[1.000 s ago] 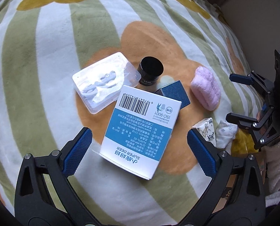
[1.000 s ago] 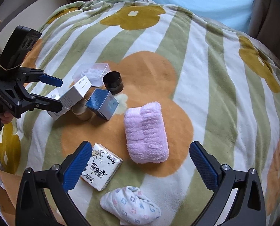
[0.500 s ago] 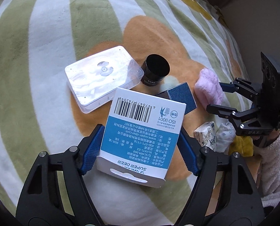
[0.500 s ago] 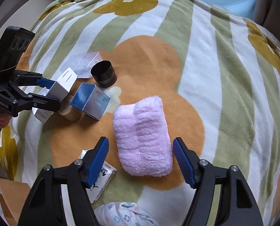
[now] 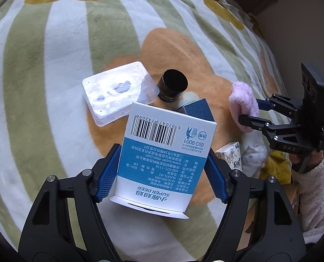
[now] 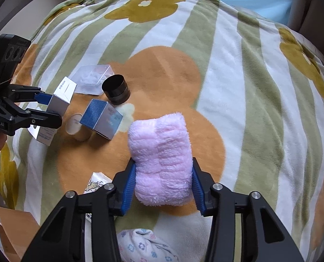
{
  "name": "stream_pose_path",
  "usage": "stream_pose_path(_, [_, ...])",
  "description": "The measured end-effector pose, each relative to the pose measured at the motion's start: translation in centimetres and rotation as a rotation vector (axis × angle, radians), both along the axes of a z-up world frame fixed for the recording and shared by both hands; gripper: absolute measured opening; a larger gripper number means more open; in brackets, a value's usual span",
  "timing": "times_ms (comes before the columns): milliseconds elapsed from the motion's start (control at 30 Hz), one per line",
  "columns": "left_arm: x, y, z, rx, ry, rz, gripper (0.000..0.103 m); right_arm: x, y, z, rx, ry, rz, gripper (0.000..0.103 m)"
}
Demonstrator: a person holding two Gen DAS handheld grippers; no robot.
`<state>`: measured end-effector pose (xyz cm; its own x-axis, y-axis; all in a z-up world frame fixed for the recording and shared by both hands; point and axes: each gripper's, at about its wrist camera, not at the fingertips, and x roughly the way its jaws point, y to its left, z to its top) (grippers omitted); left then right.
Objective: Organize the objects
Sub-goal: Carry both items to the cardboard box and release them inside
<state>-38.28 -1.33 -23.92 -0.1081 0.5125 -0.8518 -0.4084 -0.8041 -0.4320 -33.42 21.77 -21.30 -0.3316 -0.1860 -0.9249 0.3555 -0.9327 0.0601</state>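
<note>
Pink towel (image 6: 162, 157) between right claw (image 6: 163, 185) pads

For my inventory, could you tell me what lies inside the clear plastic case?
Through the clear plastic case lid, pale white shapes and a small grey piece show; glare hides what they are. Its underside is covered.

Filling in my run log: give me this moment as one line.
left gripper: shut on white-and-blue box | right gripper: shut on pink towel | both on blanket

boxes 3 (image 6: 100, 120) | jars 2 (image 6: 116, 89) | towel 1 (image 6: 162, 152) | tissue pack 1 (image 5: 229, 155) | socks 1 (image 6: 140, 246)
</note>
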Motion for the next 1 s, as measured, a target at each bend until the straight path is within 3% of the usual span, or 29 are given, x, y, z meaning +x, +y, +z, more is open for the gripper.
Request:
stream_pose_path(267, [3.1, 0.1, 5.5, -0.017, 0.084, -0.001, 0.07, 1.9, -0.2, 3.8, -0.008, 0.047, -0.003, 0.042])
stream_pose_path(500, [8.3, 0.2, 11.6, -0.029, 0.177, 0.013, 0.07, 5.6, -1.0, 8.9, -0.017, 0.113, 0.016, 0.042])
stream_pose_path(767, [16.0, 0.4, 16.7, -0.004, 0.217, 0.017, 0.07, 12.5, -1.8, 13.9, -0.026, 0.157, 0.04, 0.042])
stream_pose_path(1000, [23.2, 0.5, 18.4, -0.017, 0.235, 0.007, 0.07, 19.4, -2.3, 16.2, -0.034, 0.169, 0.063, 0.042])
